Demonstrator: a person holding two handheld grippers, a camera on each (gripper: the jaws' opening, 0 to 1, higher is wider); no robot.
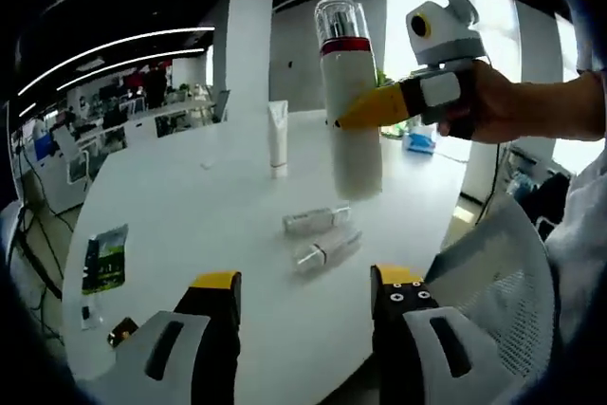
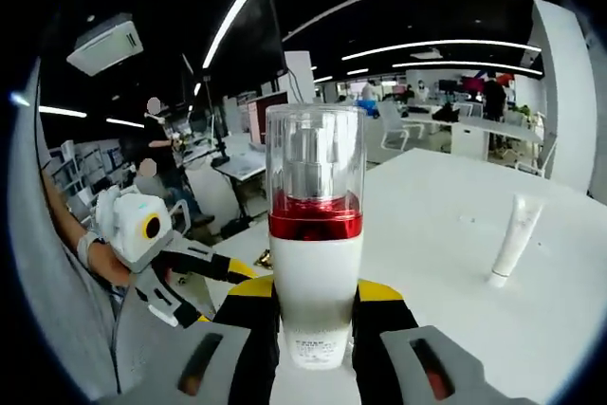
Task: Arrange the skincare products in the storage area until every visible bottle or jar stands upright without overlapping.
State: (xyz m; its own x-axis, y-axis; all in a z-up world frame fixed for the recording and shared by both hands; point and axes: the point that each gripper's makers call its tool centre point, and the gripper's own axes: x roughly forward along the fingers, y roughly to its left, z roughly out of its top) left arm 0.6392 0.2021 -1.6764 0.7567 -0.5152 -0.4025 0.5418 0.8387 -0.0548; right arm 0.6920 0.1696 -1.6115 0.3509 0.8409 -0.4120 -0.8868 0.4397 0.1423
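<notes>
Taking the standing white tube [image 1: 277, 138] on the white table [image 1: 190, 206] as landmark, seen in the left gripper view. Well to its left and nearer the table's edge: a dark green printed card [image 1: 104, 258] lying flat. At the bottom of that view, nearer than the tube: left gripper [image 1: 308, 291], jaws spread wide, nothing between them. Between those jaws and the tube, a little right of it: two small clear bottles, one [image 1: 316, 220] behind the other [image 1: 327, 251], both lying on their sides, long axes running roughly across the view, close together but whether touching cannot be told. Right of the tube and raised off the table: tall white pump bottle [image 1: 347, 101] with red collar and clear cap, held upright. Clamped on its lower body from the right: right gripper [image 1: 356, 113], jaws closed on the bottle, a hand [image 1: 517, 101] behind it.

In the right gripper view, same bottle [image 2: 314, 234] rises straight up between the right gripper [image 2: 314, 329] jaws, tube [image 2: 516, 234] off to its right, left gripper [image 2: 228, 267] low at left.

Probable next step: lowering the pump bottle, axis vertical, onto bare table right of the tube. Fallen bottles lie straight ahead of the free left jaws, so nearer that hand.
</notes>
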